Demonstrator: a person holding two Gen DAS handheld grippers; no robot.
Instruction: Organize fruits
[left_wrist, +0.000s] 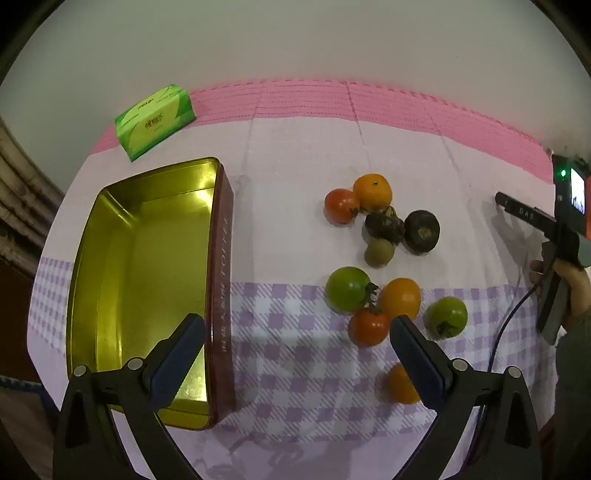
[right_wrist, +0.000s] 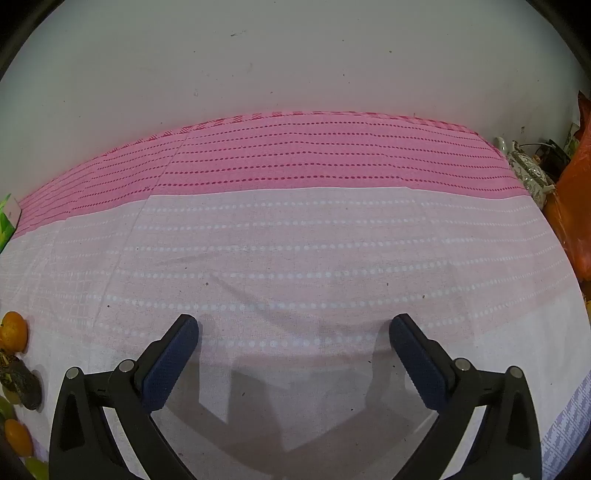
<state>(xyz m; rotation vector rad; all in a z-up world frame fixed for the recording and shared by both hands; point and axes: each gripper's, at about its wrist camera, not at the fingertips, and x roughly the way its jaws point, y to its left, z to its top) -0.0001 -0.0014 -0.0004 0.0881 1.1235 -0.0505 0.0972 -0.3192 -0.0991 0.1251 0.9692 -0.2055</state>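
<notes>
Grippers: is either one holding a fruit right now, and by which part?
Nothing is held. The left gripper and the right gripper are both open, with only tablecloth between their fingers.

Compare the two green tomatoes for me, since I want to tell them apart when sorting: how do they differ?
The left green tomato looks bigger and touches the orange fruit; the right green tomato looks smaller and lies apart. The left one's stem points right, the right one's down-left. Both are green, round, on the checked cloth.

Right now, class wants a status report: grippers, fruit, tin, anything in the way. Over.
Left gripper open, empty. Right gripper open over bare tablecloth. Fruits loose on cloth, gold tin empty. Nothing between fruit and tin.
</notes>
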